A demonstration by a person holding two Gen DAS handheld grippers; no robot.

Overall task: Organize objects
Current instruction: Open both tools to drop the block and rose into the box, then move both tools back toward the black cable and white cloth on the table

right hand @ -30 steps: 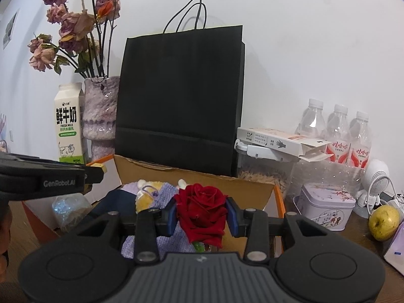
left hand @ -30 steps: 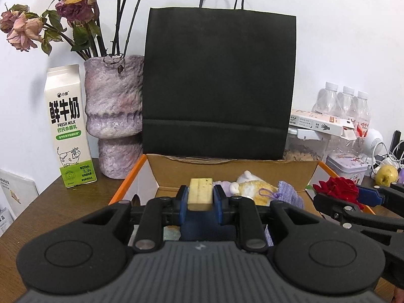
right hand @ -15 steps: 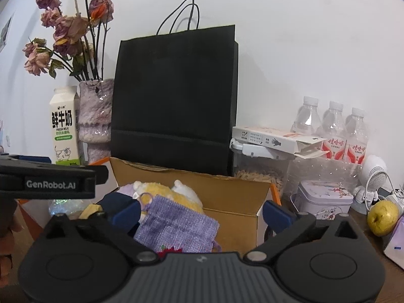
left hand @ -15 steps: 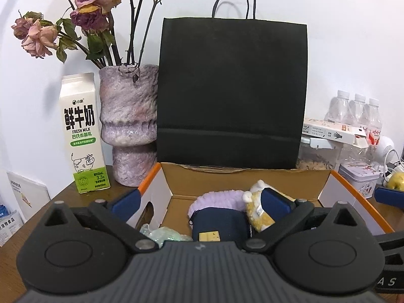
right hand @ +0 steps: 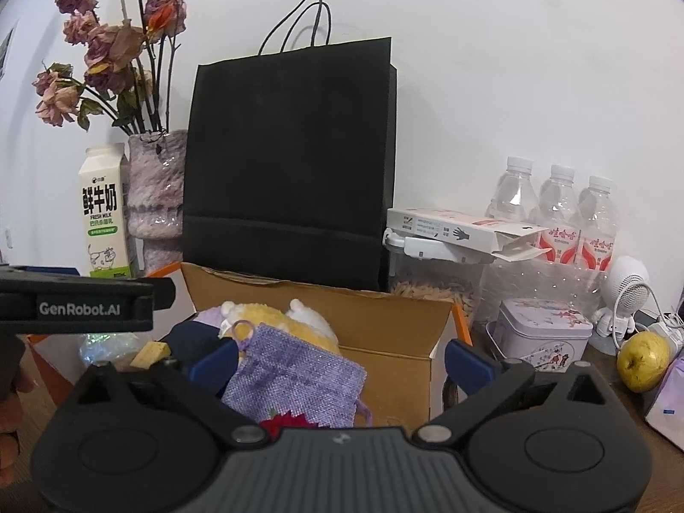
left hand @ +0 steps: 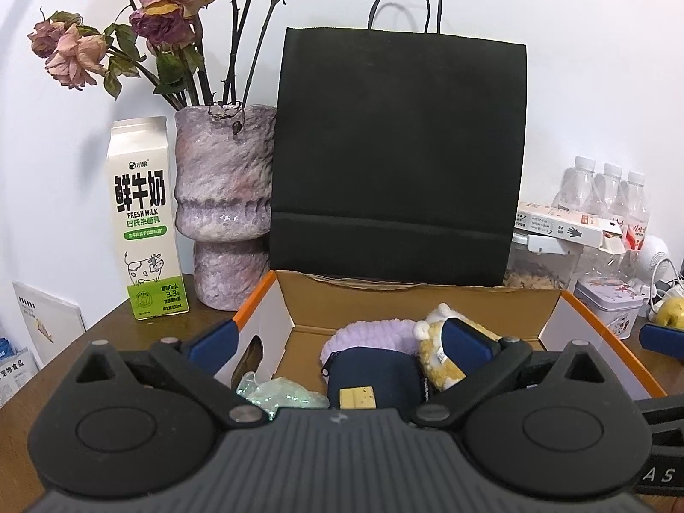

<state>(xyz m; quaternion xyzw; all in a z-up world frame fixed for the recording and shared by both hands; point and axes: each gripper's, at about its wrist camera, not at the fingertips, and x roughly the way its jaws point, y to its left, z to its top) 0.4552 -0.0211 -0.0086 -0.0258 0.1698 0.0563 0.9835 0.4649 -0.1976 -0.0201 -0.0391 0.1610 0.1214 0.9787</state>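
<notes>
An open cardboard box [left hand: 427,288] with orange edges sits in front of me. My left gripper [left hand: 340,344] is open over it, with nothing between its fingers. Below it a small yellow block [left hand: 357,397] lies on a dark blue pouch [left hand: 376,370], beside a lilac fluffy item [left hand: 367,333] and a yellow plush toy [left hand: 436,363]. My right gripper [right hand: 342,363] is also open and empty over the box's right side [right hand: 397,342]. A red rose [right hand: 284,421] lies just under it, against a purple woven pouch [right hand: 295,376]. The left gripper's body [right hand: 77,305] shows at the left.
A black paper bag [left hand: 397,162] stands right behind the box. A vase of dried roses [left hand: 224,196] and a milk carton [left hand: 143,218] stand at the back left. At the right are water bottles [right hand: 555,213], a grain container [right hand: 431,286], a tin [right hand: 541,333] and a yellow-green fruit [right hand: 643,361].
Both grippers have opened. The yellow block left the left gripper and now lies on the dark pouch. The rose left the right gripper and now lies low in the box.
</notes>
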